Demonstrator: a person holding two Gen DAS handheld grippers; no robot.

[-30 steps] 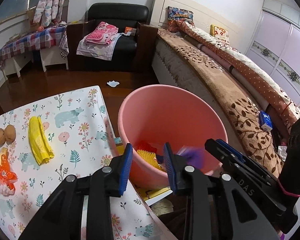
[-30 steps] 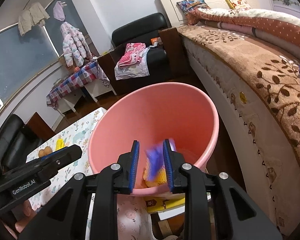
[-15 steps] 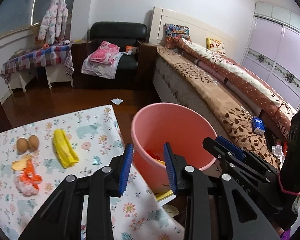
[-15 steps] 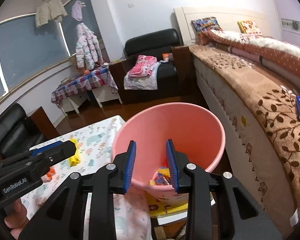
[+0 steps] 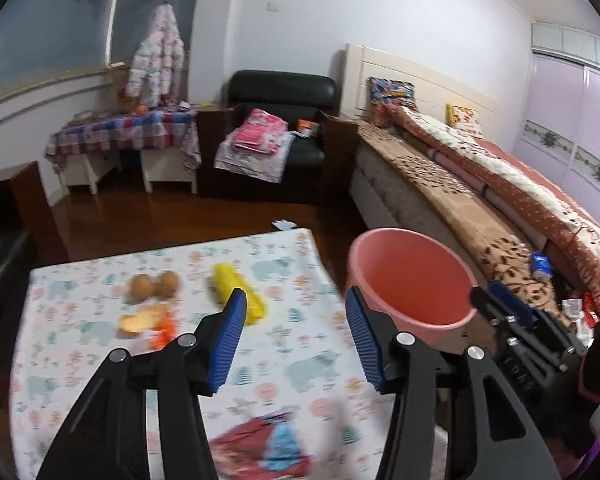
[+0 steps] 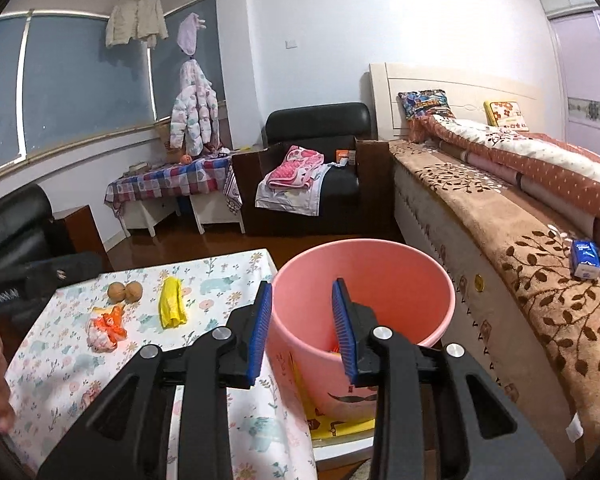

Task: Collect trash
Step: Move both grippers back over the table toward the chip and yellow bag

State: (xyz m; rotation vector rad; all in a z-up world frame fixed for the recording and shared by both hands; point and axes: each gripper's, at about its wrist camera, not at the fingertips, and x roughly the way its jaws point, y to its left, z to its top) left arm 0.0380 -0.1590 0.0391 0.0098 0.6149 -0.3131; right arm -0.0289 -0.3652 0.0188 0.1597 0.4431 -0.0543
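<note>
A second ago my right gripper (image 6: 300, 322) pinched a purple scrap over the pink bucket (image 6: 440, 280); now it hangs empty, jaws moderately apart, so that piece is binned. My left gripper (image 5: 294, 338) has swung back over the desk (image 5: 80, 352), jaws spread wide, holding nothing. The bucket beside the desk holds orange and yellow litter at its bottom. Left on the desk: a yellow wrapper (image 5: 240, 292), orange peel (image 6: 106, 326), two walnuts (image 6: 125, 292) and a red-and-blue packet (image 5: 268, 446).
</note>
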